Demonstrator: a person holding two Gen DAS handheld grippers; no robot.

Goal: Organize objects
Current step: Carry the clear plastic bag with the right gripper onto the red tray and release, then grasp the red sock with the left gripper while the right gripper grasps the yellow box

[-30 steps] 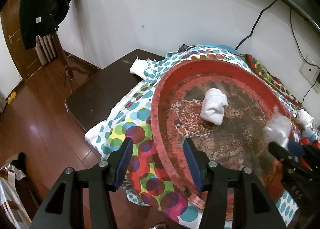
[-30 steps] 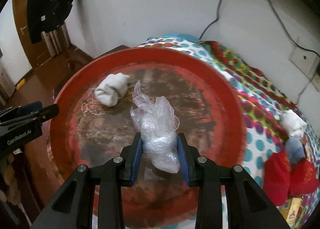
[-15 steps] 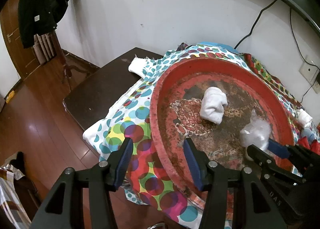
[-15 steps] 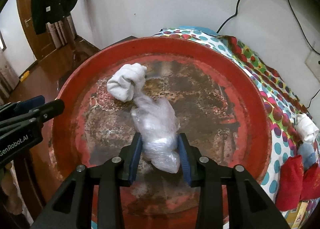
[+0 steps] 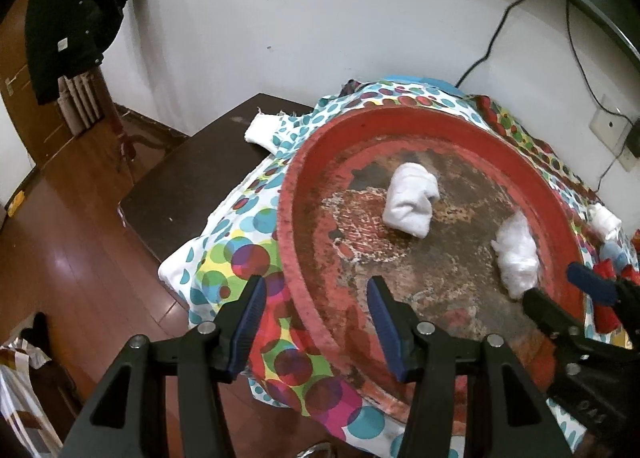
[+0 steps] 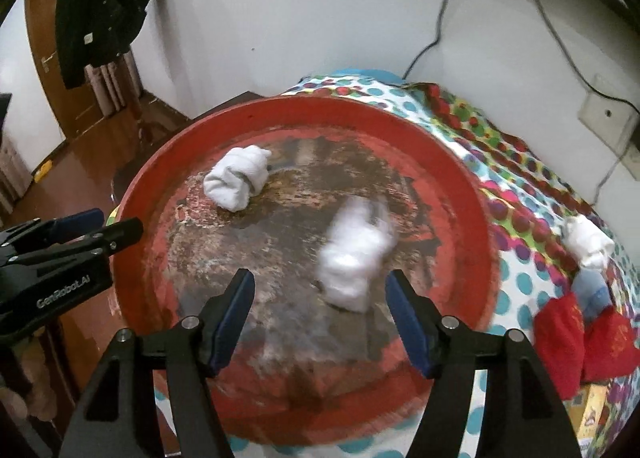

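A big worn red round tray (image 5: pixel 304 258) (image 6: pixel 132 198) lies on a polka-dot cloth (image 5: pixel 240 250). In it lie a rolled white sock (image 5: pixel 412 198) (image 6: pixel 238 178) and a crumpled clear plastic bag (image 5: pixel 516 254) (image 6: pixel 352 258), blurred in the right wrist view. My right gripper (image 6: pixel 320 298) is open and empty, with the bag just beyond its fingertips. My left gripper (image 5: pixel 316 306) is open and empty, straddling the tray's near-left rim.
To the tray's right on the cloth lie another white sock roll (image 6: pixel 588 238), a pale blue item (image 6: pixel 592 290) and red pouches (image 6: pixel 560 342). A dark wooden table (image 5: pixel 192 182) juts out left, wood floor below. A wall with cables and a socket (image 6: pixel 608 114) stands behind.
My right gripper has opened and let go of the plastic bag, which now lies in the tray's right part. The gripper has drawn back a little. The left gripper has barely moved.
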